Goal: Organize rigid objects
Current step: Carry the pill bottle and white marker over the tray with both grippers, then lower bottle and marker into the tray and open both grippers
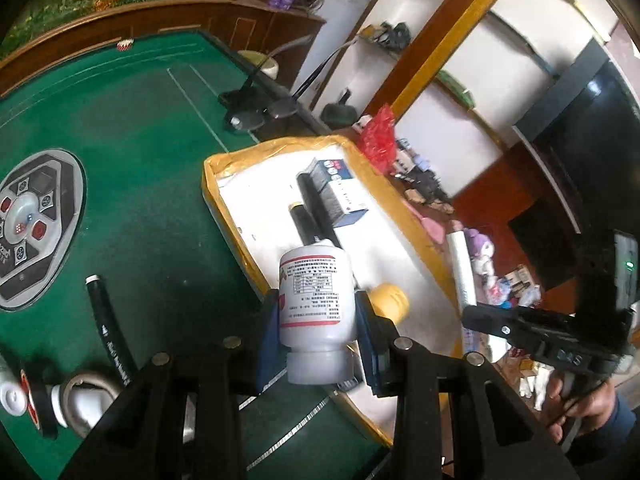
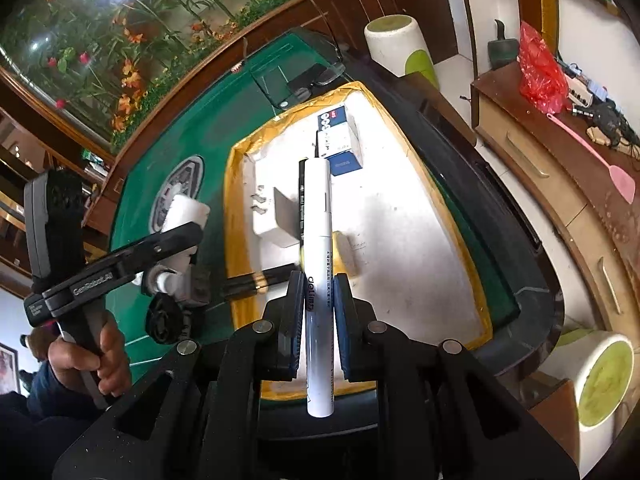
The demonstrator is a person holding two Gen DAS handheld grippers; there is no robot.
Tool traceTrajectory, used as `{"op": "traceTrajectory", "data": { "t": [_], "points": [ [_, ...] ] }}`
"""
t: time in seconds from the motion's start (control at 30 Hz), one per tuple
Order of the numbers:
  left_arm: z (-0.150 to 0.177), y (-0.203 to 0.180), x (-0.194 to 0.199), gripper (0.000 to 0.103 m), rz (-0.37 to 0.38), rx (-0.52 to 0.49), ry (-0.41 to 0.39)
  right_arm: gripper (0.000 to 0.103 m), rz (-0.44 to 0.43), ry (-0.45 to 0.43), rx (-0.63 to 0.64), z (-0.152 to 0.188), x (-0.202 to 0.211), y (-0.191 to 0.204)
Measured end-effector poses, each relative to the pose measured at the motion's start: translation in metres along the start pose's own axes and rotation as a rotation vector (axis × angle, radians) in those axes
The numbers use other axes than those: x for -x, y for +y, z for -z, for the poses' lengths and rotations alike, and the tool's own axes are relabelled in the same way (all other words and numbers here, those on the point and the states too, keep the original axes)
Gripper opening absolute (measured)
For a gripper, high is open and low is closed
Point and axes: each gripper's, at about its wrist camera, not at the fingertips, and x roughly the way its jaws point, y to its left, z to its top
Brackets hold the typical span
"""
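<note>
My left gripper (image 1: 318, 320) is shut on a white pill bottle (image 1: 316, 304) with a red-edged label, held over the near edge of a white tray with yellow tape rim (image 1: 224, 160). My right gripper (image 2: 318, 300) is shut on a white marker pen (image 2: 318, 264), held above the same tray (image 2: 400, 216). In the tray lie a blue-and-white box (image 1: 340, 188) (image 2: 340, 140), a black tube (image 1: 304, 220), a yellow object (image 1: 390, 300) and a white charger plug (image 2: 272, 216). The left gripper with the bottle shows at the left of the right wrist view (image 2: 180, 224).
The tray sits on a green mahjong table (image 1: 140, 160) with a round centre panel (image 1: 32, 220). On the felt lie a black pen (image 1: 110, 340), tape rolls (image 1: 80, 400) and a black stand (image 1: 248, 112). A wooden cabinet (image 2: 540, 160) and white stools (image 2: 400, 48) stand to the right.
</note>
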Motion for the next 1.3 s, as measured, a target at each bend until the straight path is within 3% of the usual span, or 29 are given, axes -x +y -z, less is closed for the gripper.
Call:
{"op": "traceTrajectory", "data": {
  "t": [0.37,0.63,0.9,1.07,1.3],
  "points": [
    [-0.022,-0.006,-0.045,0.036,-0.062,0.031,0.054,0.014,0.014,0.065,0.013,-0.035,-0.037,-0.019],
    [-0.033,-0.019,-0.069,0.037,-0.061,0.011,0.07,0.014,0.054,0.114,-0.005,-0.051,-0.068,-0.03],
    [-0.032,-0.02,-0.068,0.038,-0.067,0.008,0.039,0.015,0.079,0.139,0.01,-0.05,-0.075,-0.032],
    [-0.031,-0.018,-0.059,0.063,-0.064,0.034,0.026,0.015,0.079,0.133,0.005,-0.047,-0.068,-0.033],
    [-0.029,-0.019,-0.041,0.065,-0.051,0.034,0.014,0.017,0.079,0.089,-0.001,-0.039,-0.05,-0.025]
  ]
}}
